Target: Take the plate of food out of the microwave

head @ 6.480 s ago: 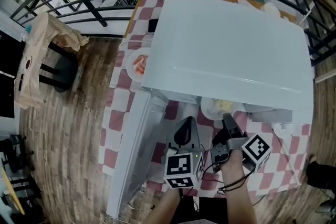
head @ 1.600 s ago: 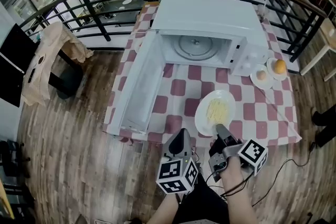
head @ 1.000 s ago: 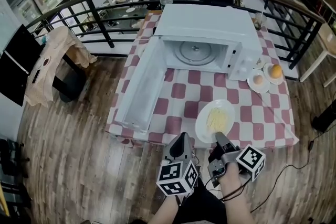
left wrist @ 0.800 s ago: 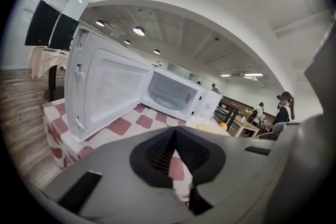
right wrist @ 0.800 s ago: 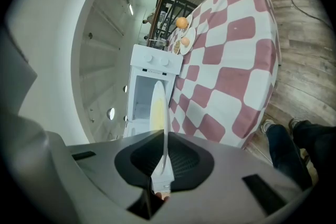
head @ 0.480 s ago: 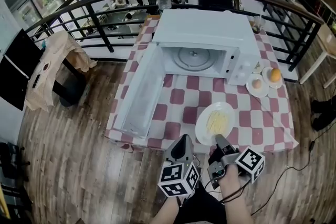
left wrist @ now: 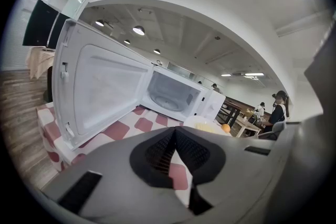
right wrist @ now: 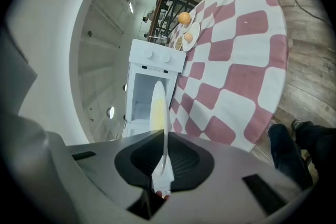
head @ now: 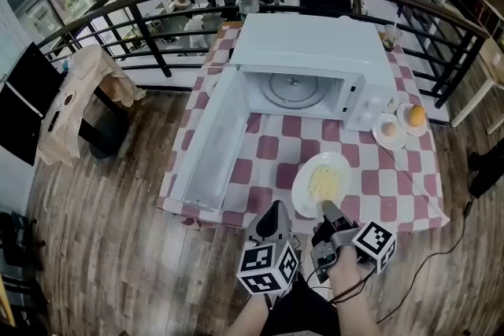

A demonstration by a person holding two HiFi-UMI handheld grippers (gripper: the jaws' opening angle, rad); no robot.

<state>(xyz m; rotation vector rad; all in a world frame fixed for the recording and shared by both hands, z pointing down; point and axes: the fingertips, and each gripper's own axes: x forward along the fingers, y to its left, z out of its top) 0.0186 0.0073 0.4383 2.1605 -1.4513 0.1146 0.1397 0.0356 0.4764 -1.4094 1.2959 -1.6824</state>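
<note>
Door (head: 206,144): hanging open on the microwave (head: 309,51). Left gripper (head: 272,212): jaws sitting together, gripping nothing. Plate (head: 321,183): earlier at the oven mouth, now sitting out over the table (head: 383,186) front; right gripper (head: 327,208) clamping its near rim.

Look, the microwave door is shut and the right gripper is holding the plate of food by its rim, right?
Not quite. The microwave door is swung wide open, not shut; the head view shows the bare turntable inside. The rest holds: the right gripper is holding the plate of food by its rim.
</note>
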